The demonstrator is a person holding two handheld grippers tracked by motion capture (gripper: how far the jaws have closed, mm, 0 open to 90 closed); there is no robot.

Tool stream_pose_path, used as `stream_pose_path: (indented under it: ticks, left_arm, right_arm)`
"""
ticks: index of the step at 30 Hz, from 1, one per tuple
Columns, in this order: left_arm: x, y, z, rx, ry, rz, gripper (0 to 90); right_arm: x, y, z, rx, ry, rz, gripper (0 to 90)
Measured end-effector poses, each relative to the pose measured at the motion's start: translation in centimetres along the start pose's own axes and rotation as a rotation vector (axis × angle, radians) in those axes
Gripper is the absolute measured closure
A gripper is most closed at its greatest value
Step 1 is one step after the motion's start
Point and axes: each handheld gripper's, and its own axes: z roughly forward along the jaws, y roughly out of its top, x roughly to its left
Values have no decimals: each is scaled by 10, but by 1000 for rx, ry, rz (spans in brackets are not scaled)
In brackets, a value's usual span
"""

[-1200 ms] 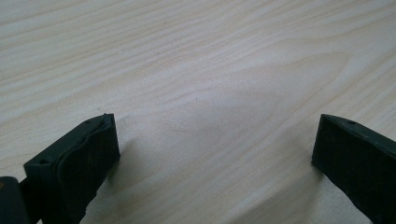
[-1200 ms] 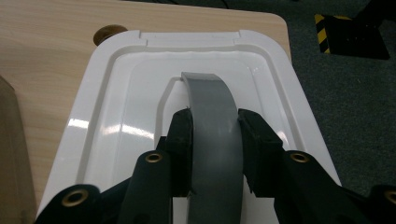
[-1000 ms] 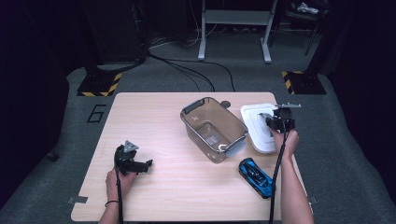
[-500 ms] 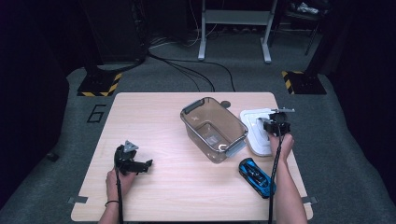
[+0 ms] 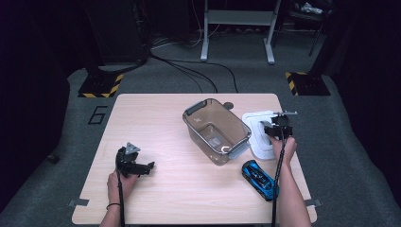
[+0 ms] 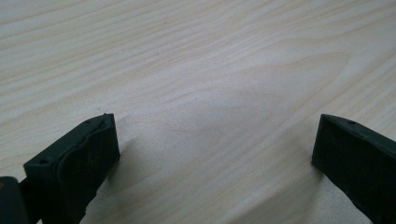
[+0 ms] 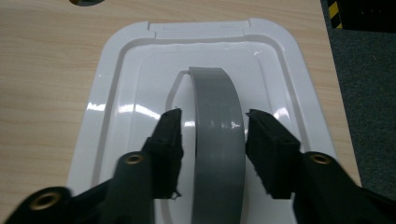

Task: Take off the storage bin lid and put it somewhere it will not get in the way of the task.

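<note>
A white lid (image 7: 140, 70) with a grey arched handle (image 7: 217, 93) lies flat on the table, right of a clear plastic box (image 5: 215, 130). My right gripper (image 7: 213, 116) straddles that handle. Its jaws have just been opening, and a gap shows on each side of the handle, so the pads do not press on it. From above, the right gripper (image 5: 270, 126) sits over the lid (image 5: 255, 142). My left gripper (image 6: 215, 121) stands wide open over bare wood with nothing between its jaws. In the high view the left gripper (image 5: 146, 168) rests near the table's front left.
A blue toy car (image 5: 260, 178) lies at the front right, close to my right forearm. The clear box is empty and stands mid-table, with a grey clip at each end. The wooden table (image 5: 165, 113) ends just right of the lid; grey floor and cables lie beyond.
The right gripper has sunk a little with the white lid, which now lies on the table. The left hand and gripper have not moved.
</note>
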Motion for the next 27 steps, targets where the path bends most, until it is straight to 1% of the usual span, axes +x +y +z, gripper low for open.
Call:
stream_pose_path:
  ticks: [1,2,4,5,6,7,9,11,16,17,21,23,24,25,26,27]
  left_arm:
    - [0,0,0,0,0,0,4]
    - [0,0,0,0,0,0,4]
    - [0,0,0,0,1,1,4]
    - [0,0,0,0,0,0,4]
    - [0,0,0,0,0,0,4]
    - [0,0,0,0,0,0,4]
    - [0,0,0,0,1,1,4]
    - [0,0,0,0,0,0,4]
    - [0,0,0,0,0,1,4]
    - [0,0,0,0,0,1,4]
    - [0,0,0,0,0,0,4]
    - [0,0,0,0,0,1,4]
    - [0,0,0,0,0,0,4]
    - [0,0,0,0,0,0,4]
    - [0,0,0,0,0,1,4]
    - [0,0,0,0,0,0,4]
  right_arm:
    - [0,1,-2,-1,-4,-5,469]
    - [1,2,-4,0,8,-10,451]
    - [2,2,-8,15,18,-11,379]
    - [1,3,-9,19,30,-15,369]
    - [2,2,-12,28,43,-6,347]
    - [1,2,-13,26,56,-12,298]
    - [2,0,-18,31,76,-17,269]
    - [1,-2,-22,29,87,-28,220]
    - [2,-9,-33,25,118,-47,170]
    - [2,-10,-36,20,120,-61,158]
    - [4,-17,-46,15,147,-81,140]
    - [6,-20,-51,1,156,-99,133]
    - [7,-22,-55,6,160,-103,123]
    - [7,-23,-57,-2,168,-124,109]
    - [8,-25,-59,0,173,-116,99]
    - [8,-26,-61,-5,185,-126,90]
